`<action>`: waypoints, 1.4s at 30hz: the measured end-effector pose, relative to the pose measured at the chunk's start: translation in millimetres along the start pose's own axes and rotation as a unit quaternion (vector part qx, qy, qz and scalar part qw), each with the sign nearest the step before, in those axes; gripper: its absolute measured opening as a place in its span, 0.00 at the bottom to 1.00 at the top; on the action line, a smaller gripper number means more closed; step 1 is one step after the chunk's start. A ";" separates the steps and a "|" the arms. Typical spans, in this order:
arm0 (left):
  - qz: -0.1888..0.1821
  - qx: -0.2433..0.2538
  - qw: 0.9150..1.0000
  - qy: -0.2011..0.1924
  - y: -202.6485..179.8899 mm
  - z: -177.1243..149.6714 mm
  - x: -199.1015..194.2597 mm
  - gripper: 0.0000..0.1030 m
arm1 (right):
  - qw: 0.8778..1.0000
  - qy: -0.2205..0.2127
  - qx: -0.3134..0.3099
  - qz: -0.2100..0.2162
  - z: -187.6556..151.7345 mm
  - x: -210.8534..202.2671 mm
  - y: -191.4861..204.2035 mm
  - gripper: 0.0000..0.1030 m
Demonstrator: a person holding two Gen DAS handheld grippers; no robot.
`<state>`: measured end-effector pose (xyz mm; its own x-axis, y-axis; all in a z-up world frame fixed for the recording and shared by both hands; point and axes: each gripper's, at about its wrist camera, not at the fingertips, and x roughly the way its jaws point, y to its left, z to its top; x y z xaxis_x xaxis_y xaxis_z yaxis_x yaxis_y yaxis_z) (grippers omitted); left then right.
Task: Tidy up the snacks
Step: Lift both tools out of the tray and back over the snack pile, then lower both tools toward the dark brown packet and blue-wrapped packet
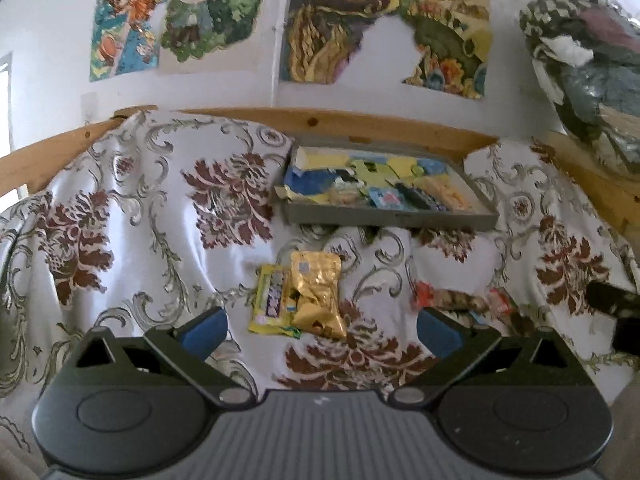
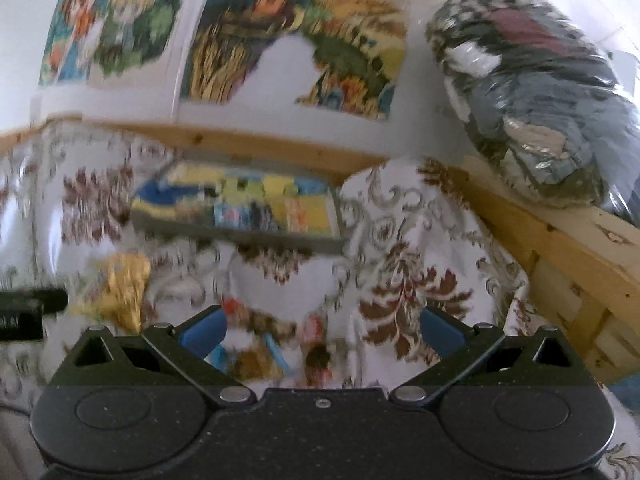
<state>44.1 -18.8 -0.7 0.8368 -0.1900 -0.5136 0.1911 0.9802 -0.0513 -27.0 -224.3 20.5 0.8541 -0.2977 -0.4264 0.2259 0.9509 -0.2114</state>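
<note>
A grey tray [image 1: 384, 222] holding several snack packets lies at the back of a patterned cloth; in the blurred right wrist view it is the grey tray [image 2: 240, 236]. A gold packet [image 1: 318, 294] partly overlaps a yellow packet [image 1: 270, 300] just ahead of my left gripper [image 1: 322, 326], which is open and empty. A red and brown wrapped snack [image 1: 464, 300] lies to the right. In the right wrist view that wrapped snack [image 2: 264, 332] sits between the blue pads of my right gripper [image 2: 322, 328], which is open. The gold packet [image 2: 120, 292] shows at left.
The white, brown-flowered cloth [image 1: 160, 220] covers the surface, with a wooden frame [image 1: 360, 124] behind and along the right [image 2: 560, 248]. A plastic-wrapped bundle of fabric [image 2: 532, 96] rests on the frame at right. Colourful pictures [image 1: 340, 20] hang on the wall. A dark object [image 2: 24, 312] enters at left.
</note>
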 end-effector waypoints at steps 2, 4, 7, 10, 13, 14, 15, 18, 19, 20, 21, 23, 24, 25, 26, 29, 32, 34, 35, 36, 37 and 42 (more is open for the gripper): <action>0.000 0.006 1.000 0.016 -2.5 -1.6 4.8 1.00 | 1.000 0.011 -0.021 -0.004 -2.3 2.6 7.1 0.99; 0.004 0.014 0.999 0.031 -5.7 -3.5 9.6 1.00 | 0.999 0.018 -0.035 -0.007 -3.0 4.8 11.9 0.99; 0.011 0.022 0.999 0.046 -8.3 -6.0 15.2 1.00 | 0.998 0.034 -0.053 -0.010 -5.3 10.1 17.8 0.99; 0.019 0.022 0.998 0.061 -8.7 -8.2 19.8 1.00 | 0.997 0.044 -0.061 -0.013 -6.4 14.9 20.1 0.99; 0.023 0.019 0.997 0.068 -7.3 -8.9 22.0 1.00 | 0.997 0.051 -0.061 -0.012 -6.3 17.5 20.4 0.99; 0.025 0.018 0.997 0.069 -7.1 -8.9 22.3 1.00 | 0.997 0.053 -0.061 -0.012 -6.1 18.7 20.5 0.99; 0.026 0.017 0.997 0.070 -7.0 -9.1 22.7 1.00 | 0.997 0.056 -0.061 -0.011 -6.0 19.6 20.5 0.99; 0.029 0.017 0.997 0.075 -6.5 -9.7 24.2 1.00 | 0.996 0.063 -0.063 -0.011 -6.4 22.1 21.7 0.99; 0.030 0.018 0.996 0.076 -6.7 -9.8 24.8 1.00 | 0.996 0.065 -0.064 -0.010 -6.3 22.7 22.0 0.99; 0.030 0.018 0.996 0.077 -7.0 -10.1 25.2 1.00 | 0.996 0.066 -0.064 -0.010 -6.4 23.4 22.6 0.99; 0.030 0.019 0.996 0.078 -7.1 -10.2 25.8 1.00 | 0.996 0.068 -0.065 -0.009 -6.4 23.9 23.3 0.99; 0.029 0.021 0.996 0.082 -7.9 -10.2 27.5 1.00 | 0.995 0.073 -0.067 -0.008 -6.2 25.4 24.1 0.99; 0.027 0.021 0.996 0.085 -8.4 -10.1 28.9 1.00 | 0.995 0.074 -0.067 -0.007 -5.6 26.0 24.3 0.99; 0.026 0.022 0.996 0.086 -8.8 -9.8 30.2 1.00 | 0.995 0.075 -0.065 -0.005 -5.0 26.5 24.0 0.99; 0.025 0.024 0.995 0.089 -9.7 -9.5 32.0 1.00 | 0.995 0.077 -0.062 -0.003 -4.2 27.1 23.3 0.99; 0.024 0.026 0.995 0.095 -10.5 -8.7 37.4 1.00 | 0.995 0.083 -0.047 -0.003 -1.0 31.1 18.9 0.99; 0.021 0.025 0.994 0.100 -11.0 -7.1 43.0 1.00 | 0.995 0.092 -0.027 -0.003 2.7 36.4 13.3 0.99; 0.019 0.029 0.994 0.102 -12.0 -6.1 47.4 1.00 | 0.995 0.100 -0.018 0.001 4.9 40.6 9.8 0.99; 0.017 0.032 0.994 0.104 -12.7 -5.7 49.9 1.00 | 0.994 0.104 -0.015 0.004 6.0 42.9 8.7 0.99; 0.014 0.036 0.994 0.105 -14.0 -5.0 52.9 1.00 | 0.994 0.108 -0.013 0.008 7.2 45.3 7.8 0.99; 0.012 0.040 0.993 0.106 -15.2 -4.7 55.1 1.00 | 0.994 0.111 -0.010 0.011 8.4 47.9 6.5 0.99; 0.002 0.058 0.994 0.096 -22.6 -2.8 66.2 1.00 | 0.992 0.127 0.010 0.024 15.0 62.1 -0.3 0.99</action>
<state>93.7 -53.4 -35.9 0.7264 -0.1602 -0.6683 0.2548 0.9659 0.0455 33.0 -241.7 7.3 0.7190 -0.2611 -0.6441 0.1988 0.9653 -0.1694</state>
